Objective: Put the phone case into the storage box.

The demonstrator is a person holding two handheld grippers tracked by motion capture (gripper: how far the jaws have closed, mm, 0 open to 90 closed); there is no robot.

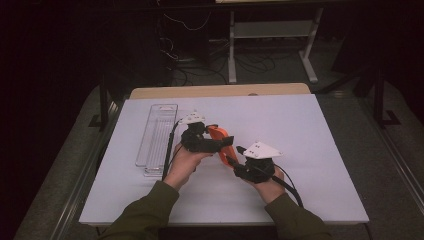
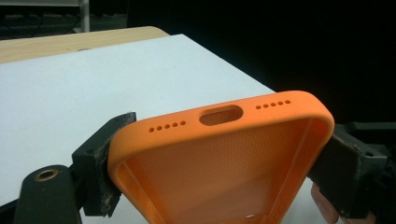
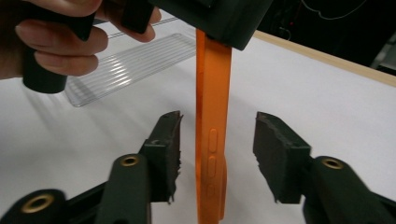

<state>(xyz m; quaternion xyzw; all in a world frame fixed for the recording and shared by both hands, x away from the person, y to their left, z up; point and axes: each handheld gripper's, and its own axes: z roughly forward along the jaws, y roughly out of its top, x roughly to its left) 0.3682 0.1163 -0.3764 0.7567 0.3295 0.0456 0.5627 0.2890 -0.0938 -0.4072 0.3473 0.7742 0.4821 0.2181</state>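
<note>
While the person's two sleeved forearms reach in over the white table (image 1: pixel 310 150), a clear plastic tray (image 1: pixel 156 140) lies far to the left of it, long and ribbed; I cannot make out anything lying in it. Its ribbed surface also shows in the right gripper view, flat on the table behind the person's left hand (image 3: pixel 60 42).

Just right of the tray, the left gripper (image 1: pixel 212 144) is pinching an orange phone case (image 1: pixel 222 145) across its width, and the case hangs clear of the table. In the left gripper view the black pads press on both long edges of the case, with its hollow inside turned toward the camera and its end, with a port slot and two rows of small holes, pointing away.

Farther right, the right gripper (image 1: pixel 234 162) has its jaws spread on either side of the case's lower end. In the right gripper view the case stands edge-on between the two pads, side buttons facing the camera, with a gap on each side, so neither pad touches it.
</note>
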